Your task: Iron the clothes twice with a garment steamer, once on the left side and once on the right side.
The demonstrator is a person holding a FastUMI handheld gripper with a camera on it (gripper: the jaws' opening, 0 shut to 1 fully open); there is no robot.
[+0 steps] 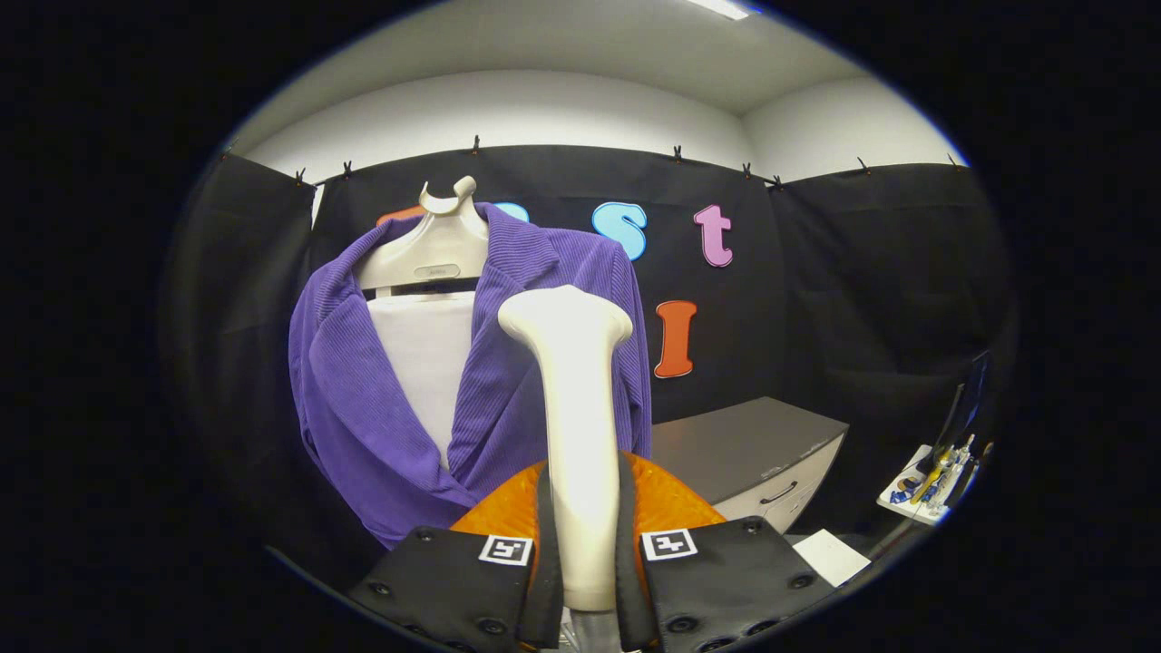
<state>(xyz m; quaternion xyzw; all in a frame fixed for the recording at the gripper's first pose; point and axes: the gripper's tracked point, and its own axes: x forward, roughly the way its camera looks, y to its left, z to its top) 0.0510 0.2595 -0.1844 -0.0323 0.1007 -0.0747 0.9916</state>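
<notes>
The tool (585,553) held the garment steamer (576,408) clamped between both fingers, its head raised just ahead of the purple jacket (363,399) on the hanger (435,249), so 1 slow, flat, top-down pass per side appeared advisable.

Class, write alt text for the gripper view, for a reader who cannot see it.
The gripper is shut on a cream garment steamer, held upright before a purple jacket. The jacket hangs on a pale hanger; a grey cabinet stands beyond.
</notes>
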